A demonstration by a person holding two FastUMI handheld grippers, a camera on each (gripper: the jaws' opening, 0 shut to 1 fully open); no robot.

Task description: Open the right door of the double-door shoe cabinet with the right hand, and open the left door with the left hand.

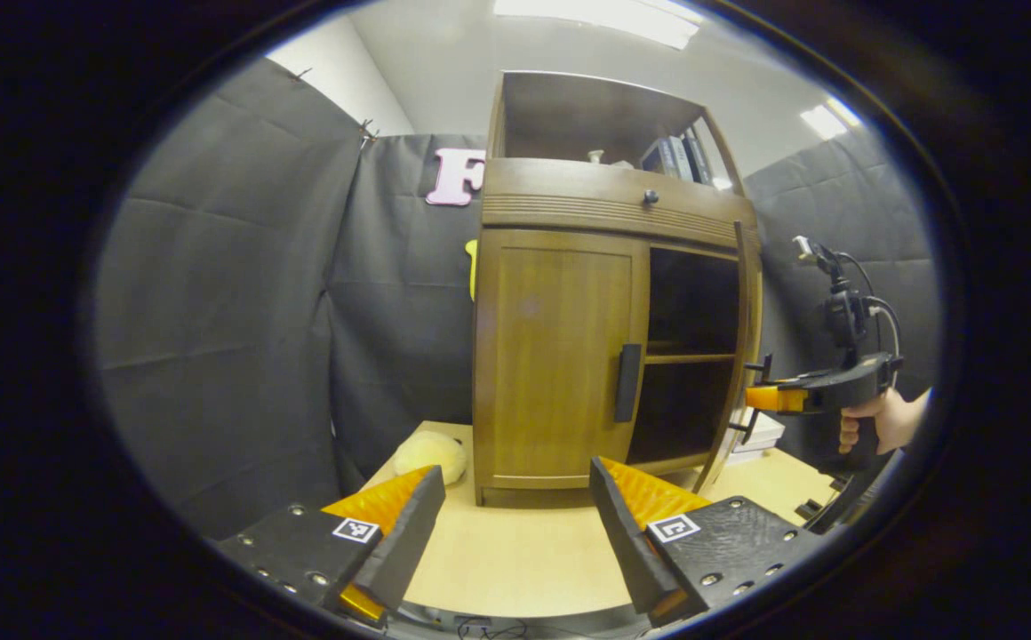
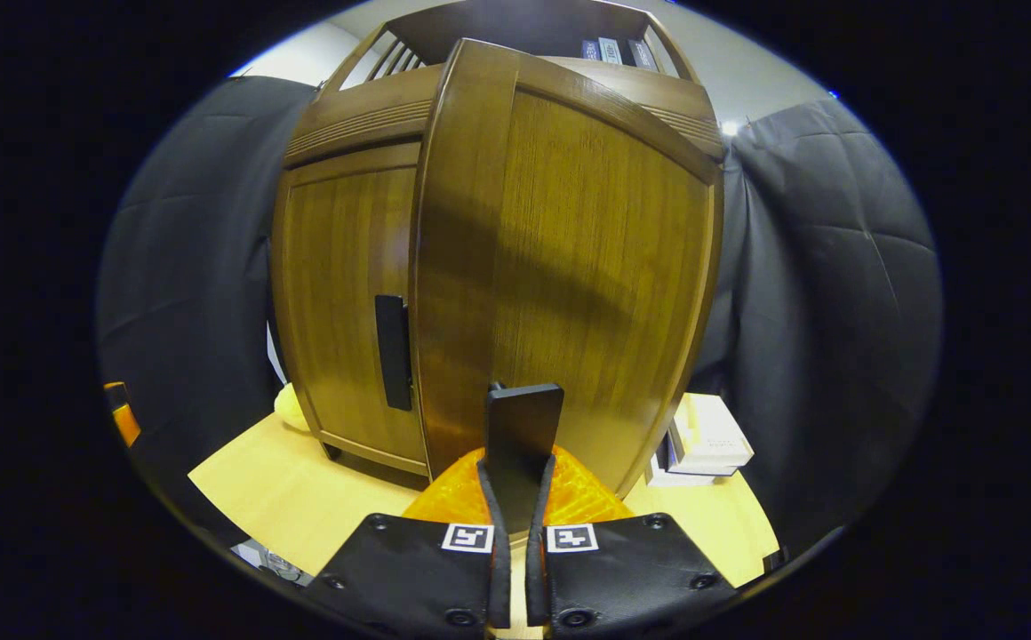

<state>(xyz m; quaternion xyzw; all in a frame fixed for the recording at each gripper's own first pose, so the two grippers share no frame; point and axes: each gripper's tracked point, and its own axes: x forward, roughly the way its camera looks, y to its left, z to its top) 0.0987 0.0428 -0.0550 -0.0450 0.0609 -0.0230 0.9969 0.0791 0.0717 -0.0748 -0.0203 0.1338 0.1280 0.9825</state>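
My right gripper (image 2: 515, 480) is clamped on the right door's handle (image 2: 523, 427), door swung wide. My left gripper (image 1: 515, 524) gapes empty; the closed left door's upright handle (image 1: 628, 382) lies ahead, slightly right.

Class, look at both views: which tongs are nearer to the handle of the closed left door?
Left. The left tongs hang open over the table in front of the left door handle, apart from it. The right tongs are off to the side, shut on the right door handle.
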